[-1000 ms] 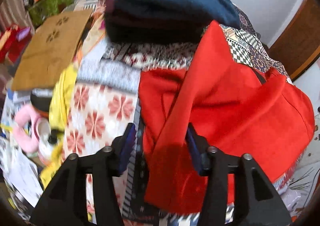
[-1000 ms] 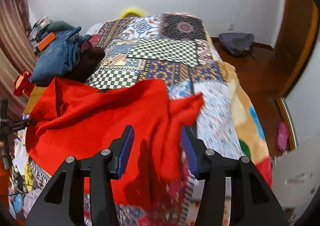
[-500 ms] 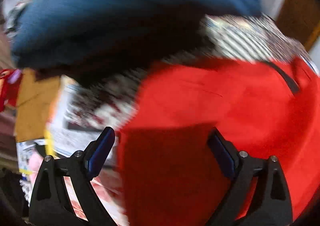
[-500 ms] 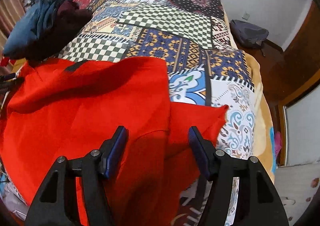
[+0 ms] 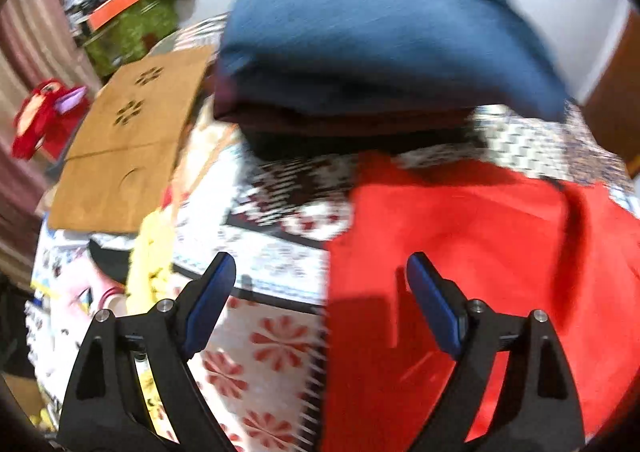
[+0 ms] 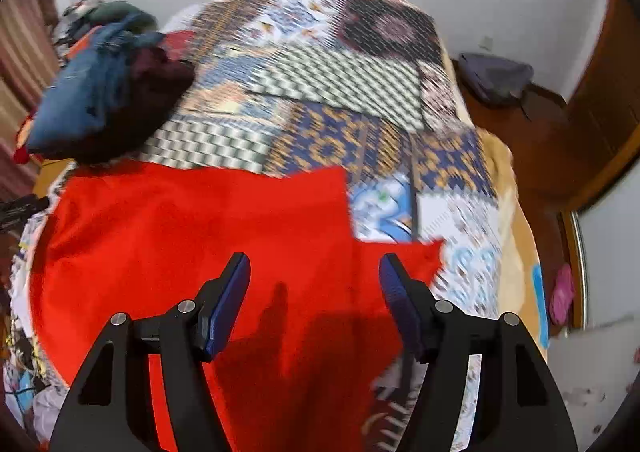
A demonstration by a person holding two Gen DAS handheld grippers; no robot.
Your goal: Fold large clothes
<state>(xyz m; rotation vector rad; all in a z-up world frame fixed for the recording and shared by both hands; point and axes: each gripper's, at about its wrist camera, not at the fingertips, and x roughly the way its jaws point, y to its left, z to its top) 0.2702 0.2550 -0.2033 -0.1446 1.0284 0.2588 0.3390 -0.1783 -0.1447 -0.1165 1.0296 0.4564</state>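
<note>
A large red garment (image 6: 192, 236) lies spread on the patchwork bed cover (image 6: 328, 92), folded with a flap at its right (image 6: 404, 256). It also shows in the left wrist view (image 5: 480, 244), filling the right half. My left gripper (image 5: 320, 296) is open and empty above the garment's left edge. My right gripper (image 6: 314, 292) is open and empty above the garment's near right part. Both views are blurred by motion.
A pile of folded dark blue and maroon clothes (image 5: 380, 40) sits at the bed's far left, also in the right wrist view (image 6: 108, 92). A brown cardboard sheet (image 5: 128, 140) and clutter lie left of the bed. A grey bag (image 6: 496, 76) lies on the wooden floor at right.
Both grippers opened and let go of the red garment, which now lies flatter on the bed. The left gripper has pulled back to the left; the right gripper backed off a little.
</note>
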